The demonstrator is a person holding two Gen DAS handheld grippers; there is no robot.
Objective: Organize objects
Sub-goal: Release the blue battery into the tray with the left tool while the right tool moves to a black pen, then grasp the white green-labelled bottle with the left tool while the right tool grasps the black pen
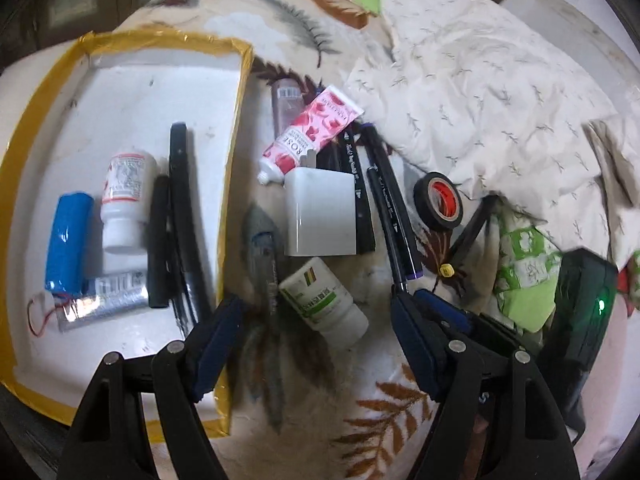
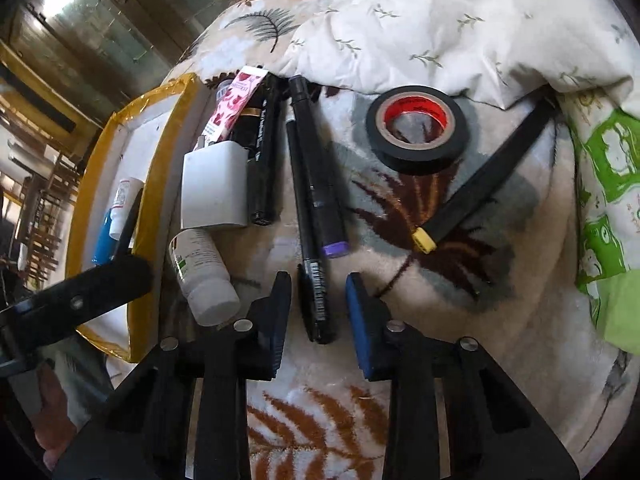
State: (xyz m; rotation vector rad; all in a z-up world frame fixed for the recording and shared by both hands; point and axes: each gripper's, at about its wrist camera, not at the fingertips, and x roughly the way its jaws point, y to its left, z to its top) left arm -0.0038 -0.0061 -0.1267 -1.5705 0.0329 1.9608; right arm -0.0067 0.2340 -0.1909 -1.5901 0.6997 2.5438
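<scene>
A white tray with a yellow taped rim (image 1: 240,92) (image 2: 176,128) lies at the left. It holds a blue cylinder (image 1: 68,240), a white bottle (image 1: 124,196), a silver tube (image 1: 108,300) and black sticks (image 1: 180,208). On the blanket lie a rose tube (image 1: 312,132), a white charger block (image 1: 320,216) (image 2: 214,188), a white bottle with a green label (image 1: 324,304) (image 2: 200,272), black pens (image 1: 392,208) (image 2: 316,184) and black tape (image 1: 438,202) (image 2: 416,128). My left gripper (image 1: 316,328) is open around the green-label bottle. My right gripper (image 2: 318,312) is open around a black pen's near end.
A crumpled white quilt (image 1: 480,80) covers the back right. A black strap with a yellow tip (image 2: 480,192) lies by the tape. A green printed bag (image 1: 524,272) and a black box with a green light (image 1: 584,304) sit at the right.
</scene>
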